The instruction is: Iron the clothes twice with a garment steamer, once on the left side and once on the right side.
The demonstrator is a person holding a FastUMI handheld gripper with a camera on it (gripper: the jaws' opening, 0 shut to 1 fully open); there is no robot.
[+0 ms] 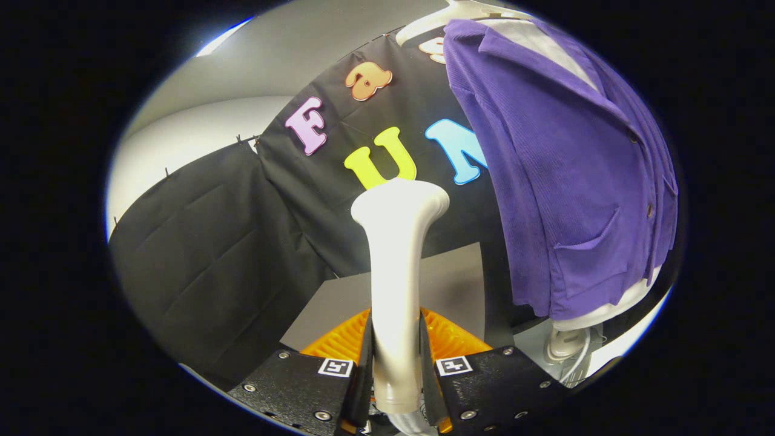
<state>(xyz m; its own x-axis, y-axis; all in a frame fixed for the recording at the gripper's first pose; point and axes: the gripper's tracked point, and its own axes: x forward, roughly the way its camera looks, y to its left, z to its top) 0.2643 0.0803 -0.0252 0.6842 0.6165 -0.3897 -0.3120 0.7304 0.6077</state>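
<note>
— What's in frame, left to right?

— Booth wall on the left, then my gripper [396, 363] at centre, pinching the handle of the garment steamer [396, 266] from both sides. The steamer stands upright between the fingers, its long axis running straight up and away from me, and its flared head [401, 203] tops out against the wall cloth. Beyond the fingers lies a grey desk [451, 284].

— And the clothes?

— To the right of the steamer head, and higher: a purple jacket [563, 181] hanging on a white mannequin torso [611, 306], buttoned front turned partly toward me, a patch pocket [584, 266] low on the near panel. The jacket's length runs top to bottom, roughly parallel to the steamer.

— Touching?

— No. There's a clear gap of black cloth between the head and the jacket's nearest edge.

— So what does the next move turn on?

— As I judge it, carrying the head rightward to meet the fabric, then stroking along the jacket's length. Neither side looks ironed yet.
</note>
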